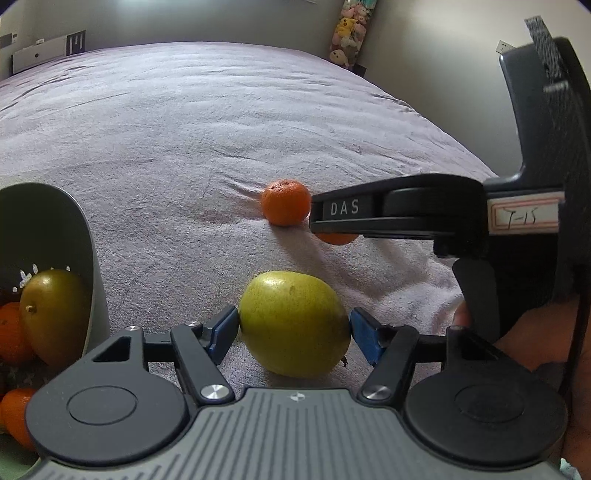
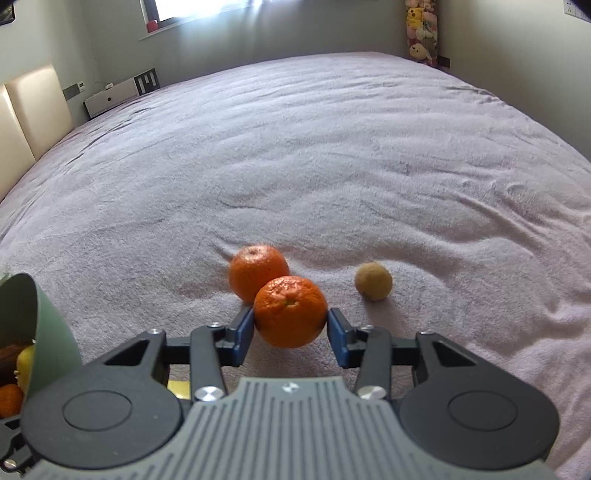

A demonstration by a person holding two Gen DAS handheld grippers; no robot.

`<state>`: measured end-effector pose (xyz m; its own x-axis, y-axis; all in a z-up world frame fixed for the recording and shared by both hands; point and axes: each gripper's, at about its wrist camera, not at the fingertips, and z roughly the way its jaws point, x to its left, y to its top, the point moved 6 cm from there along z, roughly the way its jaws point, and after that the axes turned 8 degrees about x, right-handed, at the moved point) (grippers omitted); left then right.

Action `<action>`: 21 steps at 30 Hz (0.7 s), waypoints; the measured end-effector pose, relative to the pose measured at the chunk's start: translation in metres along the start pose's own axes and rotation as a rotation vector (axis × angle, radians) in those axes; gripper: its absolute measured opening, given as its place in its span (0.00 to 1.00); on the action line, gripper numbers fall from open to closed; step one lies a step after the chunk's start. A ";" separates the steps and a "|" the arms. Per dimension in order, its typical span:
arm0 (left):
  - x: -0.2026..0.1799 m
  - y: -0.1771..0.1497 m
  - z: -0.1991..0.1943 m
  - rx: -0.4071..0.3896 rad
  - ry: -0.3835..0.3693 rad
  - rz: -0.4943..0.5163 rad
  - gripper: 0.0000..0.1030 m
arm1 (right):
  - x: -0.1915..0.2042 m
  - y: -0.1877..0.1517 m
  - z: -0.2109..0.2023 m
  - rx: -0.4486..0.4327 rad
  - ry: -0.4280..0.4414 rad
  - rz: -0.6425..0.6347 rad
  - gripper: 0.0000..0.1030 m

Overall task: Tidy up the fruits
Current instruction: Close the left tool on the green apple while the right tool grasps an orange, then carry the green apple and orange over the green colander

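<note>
The left gripper (image 1: 294, 325) is holding a yellow-green mango (image 1: 294, 324) between its blue pads (image 1: 364, 332), both pads touching the fruit's sides, and the mango is sitting low on the lilac blanket (image 1: 184, 147) that is covering the bed. To the left of it, a grey-green bowl (image 1: 86, 258) is standing at the frame's edge, already carrying a darker green mango (image 1: 55, 314) and some mandarins (image 1: 13, 332) inside. Further out on the blanket a lone mandarin (image 1: 286, 202) is lying, and just to its right the right gripper (image 1: 343, 208) is reaching in from the side, its black finger marked DAS covering most of another orange fruit.

From the right wrist view, the right gripper (image 2: 290, 328) is closing on a mandarin (image 2: 290, 311), its blue pads (image 2: 243, 330) pressing against both sides of the fruit. A second mandarin (image 2: 255, 271) is sitting just behind it, touching or nearly touching; which one cannot be told. A small brownish-tan round fruit (image 2: 373, 281), possibly a kiwi, is lying near them to the right, apart from both. The grey-green bowl (image 2: 51, 325) is showing at the left edge with a yellow fruit (image 2: 26, 363) and an orange one (image 2: 10, 398) inside. Stuffed toys (image 2: 421, 33) are hanging in the far corner of the room
</note>
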<state>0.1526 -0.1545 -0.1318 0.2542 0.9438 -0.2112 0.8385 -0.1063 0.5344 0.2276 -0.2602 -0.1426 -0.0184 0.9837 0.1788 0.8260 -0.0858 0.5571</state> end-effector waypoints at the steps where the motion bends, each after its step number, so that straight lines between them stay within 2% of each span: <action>1: -0.001 0.000 -0.003 -0.003 -0.002 0.002 0.74 | 0.002 0.000 -0.005 -0.007 -0.003 -0.006 0.40; 13: -0.005 0.009 -0.065 -0.102 -0.001 0.001 0.74 | 0.012 0.002 -0.080 -0.094 -0.016 -0.025 0.40; 21: 0.032 0.015 -0.117 -0.156 0.038 -0.074 0.74 | 0.046 0.008 -0.125 -0.157 0.040 -0.075 0.40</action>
<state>0.1167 -0.0897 -0.0353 0.1734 0.9588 -0.2249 0.7684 0.0111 0.6399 0.1627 -0.2355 -0.0288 -0.1021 0.9814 0.1624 0.7236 -0.0388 0.6891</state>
